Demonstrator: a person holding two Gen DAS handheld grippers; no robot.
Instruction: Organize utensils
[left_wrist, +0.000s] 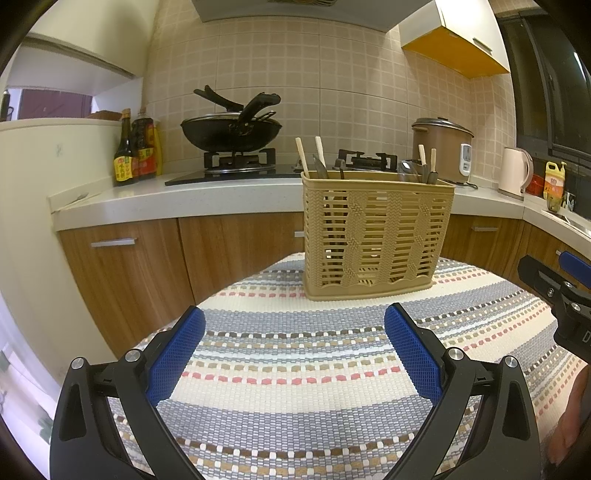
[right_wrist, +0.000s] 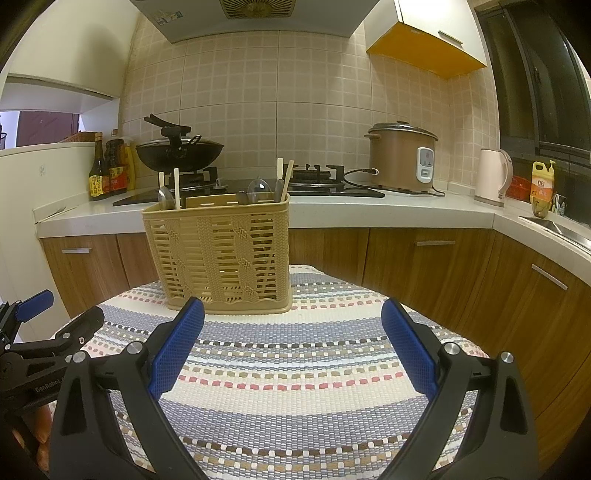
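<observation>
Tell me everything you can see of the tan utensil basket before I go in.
The utensil basket is a tan, plastic-looking rectangular caddy with slatted, woven-pattern walls, a solid rim and a wavy base edge. It stands upright on the striped woven mat, near its far edge, in front of the kitchen counter. Pale chopsticks and metal spoons stand in it, clustered toward both ends, poking above the rim. Neither hand-held gripper touches it.

Matt woven-look plastic basket (left_wrist: 376, 236); coarse woven cloth mat (left_wrist: 295, 369); wood-handled utensils (left_wrist: 308, 155); glossy wall tiles (left_wrist: 332, 74)
</observation>
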